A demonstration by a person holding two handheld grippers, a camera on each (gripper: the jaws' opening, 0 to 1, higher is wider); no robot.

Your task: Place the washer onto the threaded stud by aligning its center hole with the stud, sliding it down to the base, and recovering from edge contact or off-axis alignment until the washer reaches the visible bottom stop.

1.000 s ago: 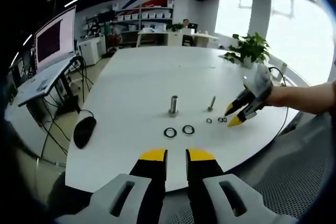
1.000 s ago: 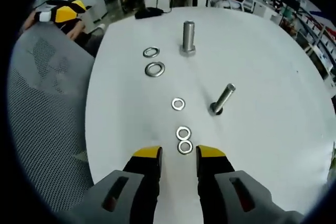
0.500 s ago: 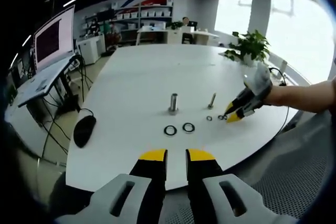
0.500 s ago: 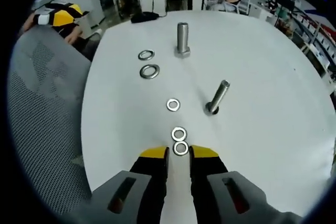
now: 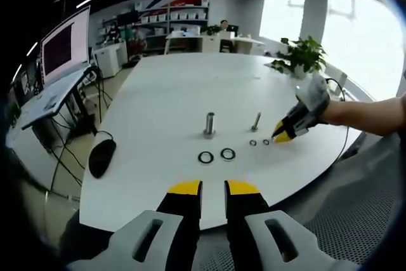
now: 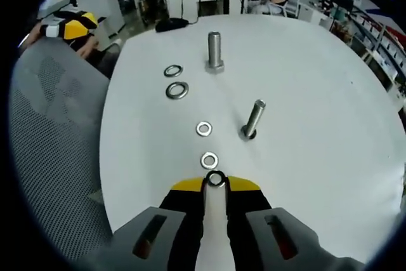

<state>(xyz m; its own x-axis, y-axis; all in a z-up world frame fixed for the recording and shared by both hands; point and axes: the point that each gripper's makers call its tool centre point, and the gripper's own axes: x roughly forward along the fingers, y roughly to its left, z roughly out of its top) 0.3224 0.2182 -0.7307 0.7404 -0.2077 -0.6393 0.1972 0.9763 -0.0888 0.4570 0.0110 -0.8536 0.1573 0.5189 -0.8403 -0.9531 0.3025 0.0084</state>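
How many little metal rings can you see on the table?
5: two bigger washers beside the thick stud, two small washers near the thin stud, one washer between the right gripper tips.

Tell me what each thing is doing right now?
right gripper: jaws closed on a washer
gripped washer: pinched between the jaw tips
left gripper: open, holding nothing
big stud: standing upright, bare
thin stud: standing on the table, bare
two small washers: lying flat
two big washers: lying flat
mouse: resting on the table
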